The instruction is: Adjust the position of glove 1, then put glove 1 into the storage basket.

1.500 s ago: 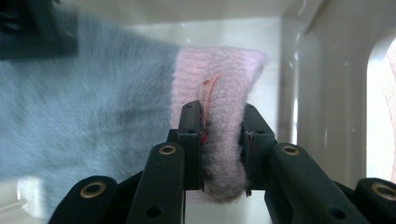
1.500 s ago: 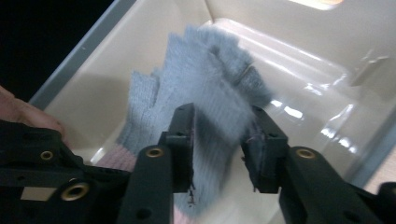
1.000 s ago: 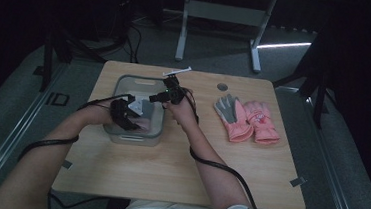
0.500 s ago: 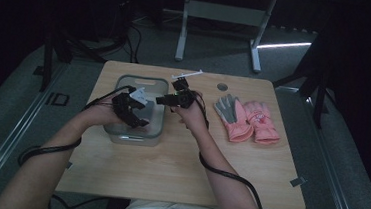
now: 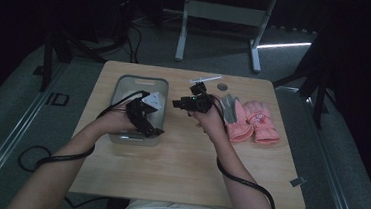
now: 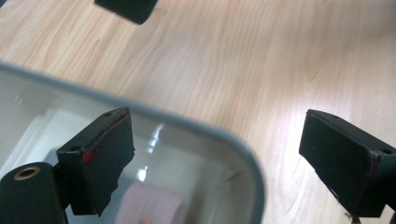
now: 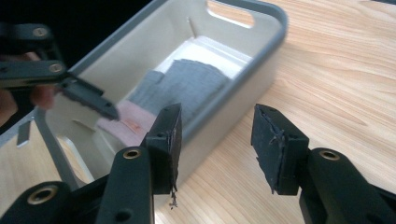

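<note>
A grey plastic bin [image 5: 124, 87] stands on the left half of the wooden table. Inside it lie a grey fabric piece [image 7: 187, 86] and a pink one [image 7: 130, 123]. My left gripper [image 5: 147, 121] hovers open over the bin's near right corner. One of its jaws is above the bin's inside and the other above the table, with the rim [image 6: 224, 135] between them. My right gripper [image 5: 181, 104] is open and empty just right of the bin, pointing at its wall [image 7: 243, 74]. A pair of pink gloves [image 5: 257, 122] lies to the right, one showing grey fingers [image 5: 230, 107].
A thin white stick [image 5: 205, 79] and a small round object [image 5: 222, 87] lie near the table's far edge. Cables trail from both grippers across the front of the table. Bare wood stretches along the table's near half [image 5: 178, 169].
Both grippers have shifted right and slightly toward the person. The left one has come up from deeper in the bin to its near right corner; the right one has drawn away from the bin.
</note>
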### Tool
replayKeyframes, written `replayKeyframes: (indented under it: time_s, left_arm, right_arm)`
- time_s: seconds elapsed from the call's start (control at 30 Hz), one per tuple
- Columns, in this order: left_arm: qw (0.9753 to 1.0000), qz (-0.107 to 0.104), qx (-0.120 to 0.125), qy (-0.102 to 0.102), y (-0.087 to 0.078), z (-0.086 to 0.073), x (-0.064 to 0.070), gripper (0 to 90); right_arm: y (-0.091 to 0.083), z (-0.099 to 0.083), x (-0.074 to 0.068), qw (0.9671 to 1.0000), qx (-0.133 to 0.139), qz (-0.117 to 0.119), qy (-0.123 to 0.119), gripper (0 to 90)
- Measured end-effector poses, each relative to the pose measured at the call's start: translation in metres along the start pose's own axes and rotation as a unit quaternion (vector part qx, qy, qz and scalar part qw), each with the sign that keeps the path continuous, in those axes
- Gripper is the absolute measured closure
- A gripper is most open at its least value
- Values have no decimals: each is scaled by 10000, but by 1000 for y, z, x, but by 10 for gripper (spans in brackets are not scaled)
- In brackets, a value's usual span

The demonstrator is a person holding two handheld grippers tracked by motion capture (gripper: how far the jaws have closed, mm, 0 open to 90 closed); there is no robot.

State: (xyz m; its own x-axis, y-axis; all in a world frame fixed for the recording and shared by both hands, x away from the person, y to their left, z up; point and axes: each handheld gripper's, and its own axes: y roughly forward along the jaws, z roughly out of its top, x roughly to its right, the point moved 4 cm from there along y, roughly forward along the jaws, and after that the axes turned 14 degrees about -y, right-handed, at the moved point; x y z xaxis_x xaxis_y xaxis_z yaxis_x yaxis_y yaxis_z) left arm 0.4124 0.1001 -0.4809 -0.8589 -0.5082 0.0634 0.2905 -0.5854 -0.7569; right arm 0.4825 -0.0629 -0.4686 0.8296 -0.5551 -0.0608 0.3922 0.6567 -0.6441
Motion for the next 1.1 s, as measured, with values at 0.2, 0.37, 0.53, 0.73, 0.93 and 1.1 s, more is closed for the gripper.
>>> replayKeyframes:
  time_s: [0.2,0.37,0.53,0.73,0.93,1.1]
  left_arm:
    - [9999,91,-38,116,7,8,18,97]
    - [9999,18,-16,142,14,12,35,97]
    - [9999,15,0,141,22,12,47,89]
    - [9990,-177,18,406,36,11,75,88]
    - [9985,-207,-53,502,49,7,90,88]
    - [9979,-273,-7,582,61,0,105,87]
  right_arm:
    - [-12,-10,8,9999,21,-102,-60,535]
    - [-21,-23,17,9997,13,-162,-166,538]
    - [-33,-39,28,9994,-48,-295,-192,540]
    - [-59,-64,52,9978,-66,-613,-255,546]
    - [-72,-75,66,9960,-43,-835,-307,546]
    - [-89,-85,86,9935,-85,-1070,-379,555]
